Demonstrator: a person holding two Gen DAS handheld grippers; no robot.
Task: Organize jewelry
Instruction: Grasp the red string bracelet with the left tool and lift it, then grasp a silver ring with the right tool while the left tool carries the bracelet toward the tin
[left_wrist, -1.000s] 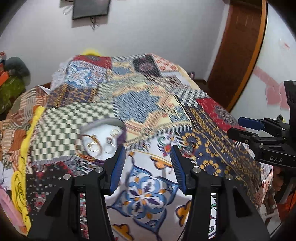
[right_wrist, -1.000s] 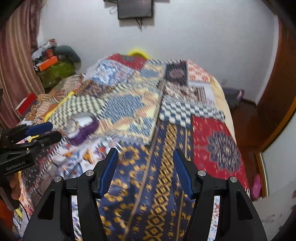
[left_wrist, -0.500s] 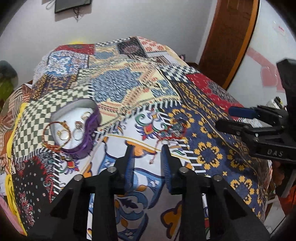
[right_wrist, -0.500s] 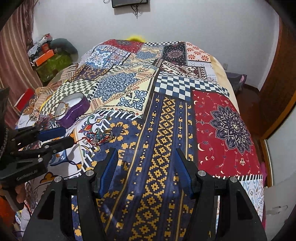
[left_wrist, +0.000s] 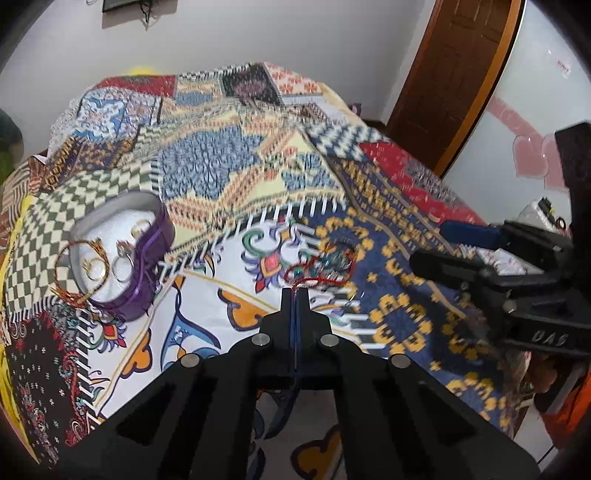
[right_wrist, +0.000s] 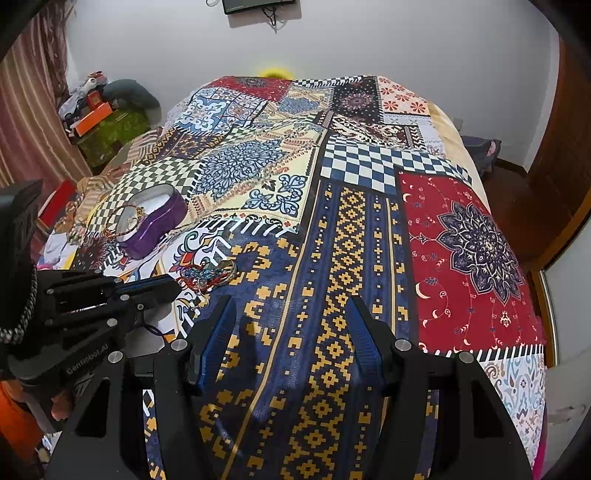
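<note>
Patchwork bedspread (right_wrist: 347, 236) covers the bed from edge to edge — squares of checks, florals, a red mandala panel and a navy strip with gold geometric figures — under a plain white wall. On the white floral patch lies a tangle of jewelry (left_wrist: 321, 264): thin red cord looped around blue-green beaded and metallic bits; finer detail is blurred. In the left wrist view it sits at about 12 o'clock from the left gripper (left_wrist: 294, 291), whose jaws have just been closing and are now pressed together, with a strand of the red cord running in between their tips. At 10 o'clock from that gripper stands a purple jewelry box (left_wrist: 147, 266), heart-like in outline, open, with a white padded inside holding several gold and silver rings (left_wrist: 123, 260); a thin gold bangle (left_wrist: 79, 271) leans over its near rim. The right gripper (right_wrist: 290, 336) hovers over the navy strip, its blue ribbed pads spread apart and nothing between them. In its view the tangle lies at 10 o'clock, just past the left gripper's tips.
</note>
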